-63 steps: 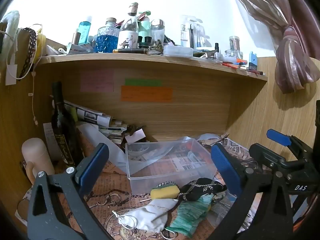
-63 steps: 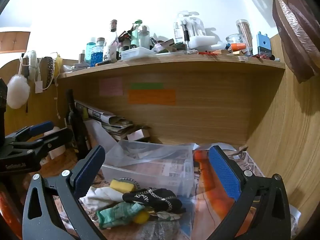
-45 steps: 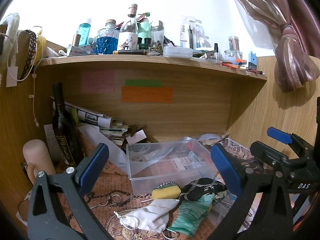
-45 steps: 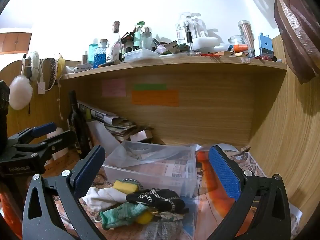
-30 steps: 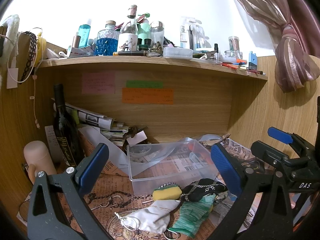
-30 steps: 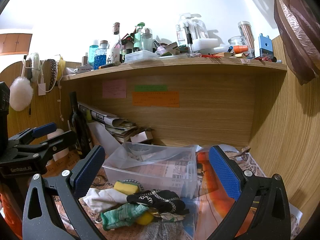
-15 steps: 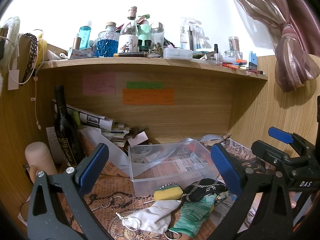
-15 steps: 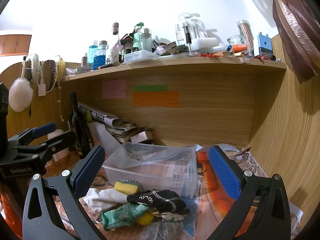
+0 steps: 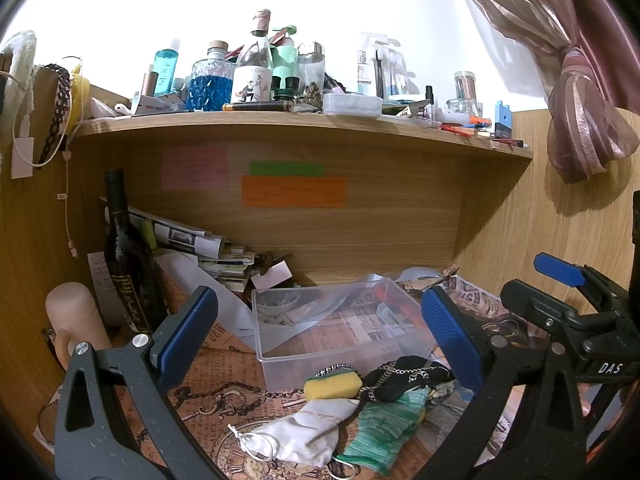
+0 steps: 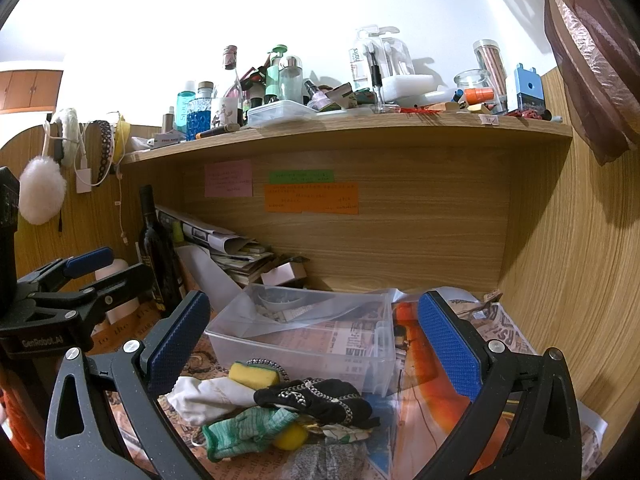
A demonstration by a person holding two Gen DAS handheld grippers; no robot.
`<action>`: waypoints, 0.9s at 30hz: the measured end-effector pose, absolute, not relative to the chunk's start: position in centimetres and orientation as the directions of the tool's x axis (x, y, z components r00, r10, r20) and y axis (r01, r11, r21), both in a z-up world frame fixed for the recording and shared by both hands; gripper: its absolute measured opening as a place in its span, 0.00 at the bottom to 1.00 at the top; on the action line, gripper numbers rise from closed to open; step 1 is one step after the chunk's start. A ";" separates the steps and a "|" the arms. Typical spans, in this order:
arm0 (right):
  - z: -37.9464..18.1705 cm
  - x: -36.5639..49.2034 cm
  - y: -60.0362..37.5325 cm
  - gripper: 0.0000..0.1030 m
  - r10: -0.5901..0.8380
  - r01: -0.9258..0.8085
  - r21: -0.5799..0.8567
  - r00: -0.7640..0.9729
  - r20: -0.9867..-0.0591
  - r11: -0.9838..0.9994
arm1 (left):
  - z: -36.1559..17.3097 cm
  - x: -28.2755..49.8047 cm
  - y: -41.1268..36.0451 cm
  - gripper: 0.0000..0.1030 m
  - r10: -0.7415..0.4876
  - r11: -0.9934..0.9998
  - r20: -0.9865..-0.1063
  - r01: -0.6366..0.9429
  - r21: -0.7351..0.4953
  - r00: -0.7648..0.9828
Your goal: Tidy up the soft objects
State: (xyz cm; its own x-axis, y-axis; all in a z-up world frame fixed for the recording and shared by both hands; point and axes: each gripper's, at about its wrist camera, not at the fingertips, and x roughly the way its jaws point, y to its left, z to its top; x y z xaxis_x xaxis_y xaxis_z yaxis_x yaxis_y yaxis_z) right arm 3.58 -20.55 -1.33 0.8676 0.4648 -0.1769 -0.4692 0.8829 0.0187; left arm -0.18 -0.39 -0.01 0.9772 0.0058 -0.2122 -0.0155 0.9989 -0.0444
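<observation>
Left wrist view: your left gripper (image 9: 320, 328) spread wide, holding nothing, hovering above clear plastic bin (image 9: 340, 332). Soft pile just in front of bin on printed paper: yellow sponge (image 9: 332, 386), black chain-trimmed cloth (image 9: 404, 376), white drawstring pouch (image 9: 300, 434), green knit cloth (image 9: 384, 426).

Right wrist view: your right gripper (image 10: 314, 326) also spread, empty. Sponge (image 10: 253, 375) touching bin (image 10: 304, 344) front wall; black cloth (image 10: 316, 398) overlaps green cloth (image 10: 248, 426); pouch (image 10: 208, 396) left of them
</observation>
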 end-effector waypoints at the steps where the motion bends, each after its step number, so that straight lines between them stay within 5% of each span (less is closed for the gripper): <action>1: -1.3 3.6 -20.5 1.00 0.465 -0.469 0.019 0.868 -0.177 0.883 | 0.0 -0.2 -0.4 1.00 0.006 0.999 -0.212 -0.015 -0.044 0.977; 27: -1.5 3.7 -20.6 1.00 0.464 -0.467 0.021 0.870 -0.170 0.884 | -0.8 0.6 -0.2 1.00 -0.010 0.999 -0.242 -0.003 -0.054 0.970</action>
